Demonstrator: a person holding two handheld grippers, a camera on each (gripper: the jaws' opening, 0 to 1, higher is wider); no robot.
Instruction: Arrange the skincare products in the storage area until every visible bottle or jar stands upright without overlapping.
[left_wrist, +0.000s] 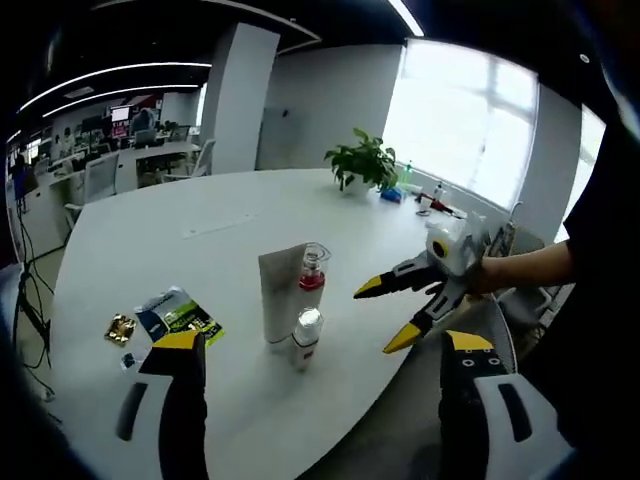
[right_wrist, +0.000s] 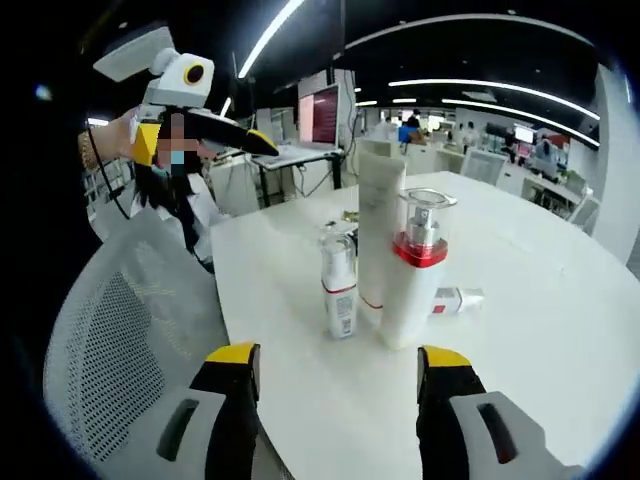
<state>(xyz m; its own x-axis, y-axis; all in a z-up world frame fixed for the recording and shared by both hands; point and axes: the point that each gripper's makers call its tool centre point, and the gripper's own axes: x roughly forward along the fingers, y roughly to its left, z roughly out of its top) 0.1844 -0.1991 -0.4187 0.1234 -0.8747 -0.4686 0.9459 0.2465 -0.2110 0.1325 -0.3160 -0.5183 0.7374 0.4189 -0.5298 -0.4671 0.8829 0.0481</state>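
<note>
Left claw (left_wrist: 320, 345): jaws spread, empty, held above the counter (left_wrist: 150, 240) edge; the bottles stood between the jaw tips, farther out.
Right claw (right_wrist: 338, 362): jaws spread, empty; in the left gripper view it entered from 3 o'clock, tips pointing toward the bottles.
Tall white tube (right_wrist: 380, 215): upright, long axis vertical, cap end down.
Pump bottle (right_wrist: 415, 270): upright, red collar, clear cap pointing up, just beside the tube.
Small spray bottle (right_wrist: 339, 280): upright, at 9 o'clock of the pump bottle, apart from it.
Small tube (right_wrist: 455, 298): lying flat behind the pump bottle, long axis along the counter.
Sachets (left_wrist: 175, 315): flat, at 9 o'clock of the bottles, well apart.
Potted plant (left_wrist: 362, 162): far counter edge, 12 o'clock.
Mesh chair (right_wrist: 120, 340): at 8 o'clock, beside the counter.
</note>
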